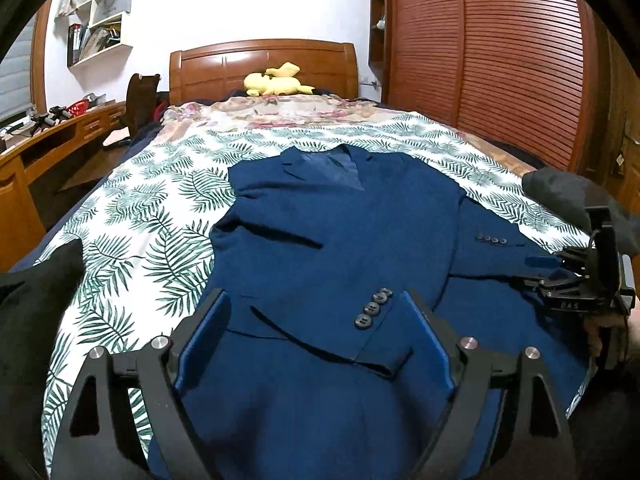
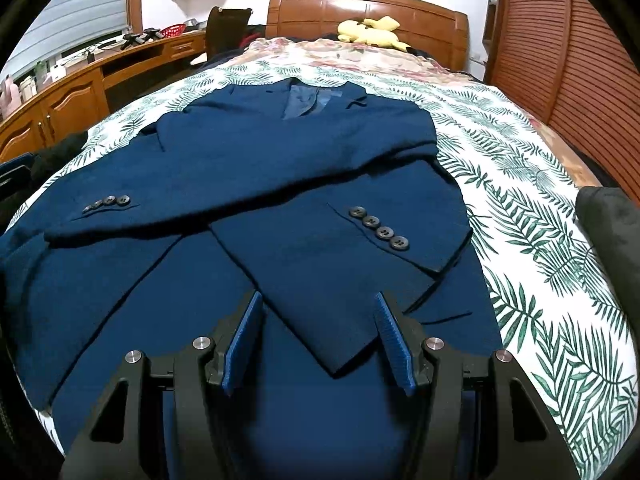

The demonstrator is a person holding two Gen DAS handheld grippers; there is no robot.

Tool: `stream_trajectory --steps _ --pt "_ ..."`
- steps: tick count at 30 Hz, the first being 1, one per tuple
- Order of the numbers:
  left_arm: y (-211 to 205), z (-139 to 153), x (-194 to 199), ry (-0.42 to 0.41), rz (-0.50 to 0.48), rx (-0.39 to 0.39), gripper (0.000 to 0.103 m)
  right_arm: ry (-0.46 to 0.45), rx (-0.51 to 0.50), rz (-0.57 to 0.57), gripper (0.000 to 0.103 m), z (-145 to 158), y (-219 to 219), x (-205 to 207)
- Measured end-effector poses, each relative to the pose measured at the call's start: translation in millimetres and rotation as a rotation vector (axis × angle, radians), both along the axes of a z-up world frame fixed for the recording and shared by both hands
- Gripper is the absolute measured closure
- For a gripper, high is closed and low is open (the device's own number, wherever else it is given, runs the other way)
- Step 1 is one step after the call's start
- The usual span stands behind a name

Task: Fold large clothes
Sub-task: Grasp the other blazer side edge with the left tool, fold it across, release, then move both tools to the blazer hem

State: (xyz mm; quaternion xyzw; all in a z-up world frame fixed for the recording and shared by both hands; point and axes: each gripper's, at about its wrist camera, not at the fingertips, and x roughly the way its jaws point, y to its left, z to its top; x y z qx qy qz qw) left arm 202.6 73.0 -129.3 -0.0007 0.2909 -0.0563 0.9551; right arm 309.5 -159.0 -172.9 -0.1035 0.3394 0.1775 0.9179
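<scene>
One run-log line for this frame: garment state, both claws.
jacket: flat on bed, both sleeves folded across front | left claw: open, nothing held | right claw: open, nothing held | next: fold body

Blue jacket [image 1: 320, 240] on bed — gripper [image 1: 316, 308] open

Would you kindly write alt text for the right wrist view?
A navy suit jacket lies face-up on a leaf-print bedsheet, both sleeves folded across its front. The open right tool hovers above its hem.
</scene>
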Motion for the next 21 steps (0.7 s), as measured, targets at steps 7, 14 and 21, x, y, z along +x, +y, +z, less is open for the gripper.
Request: stream_trajectory --steps 7,14,21 --pt "0 5 -6 -0.017 -0.013 -0.001 0.017 0.0 -0.008 0.002 0.043 -1 3 0" --pt "6 6 -31 0.01 0.005 -0.019 0.017 0.007 0.021 -0.007 0.043 4 -6 -7" --pt "23 -4 -63 0.064 0.044 0.015 0.023 -0.023 0.02 -0.012 0.043 17 -40 -44"
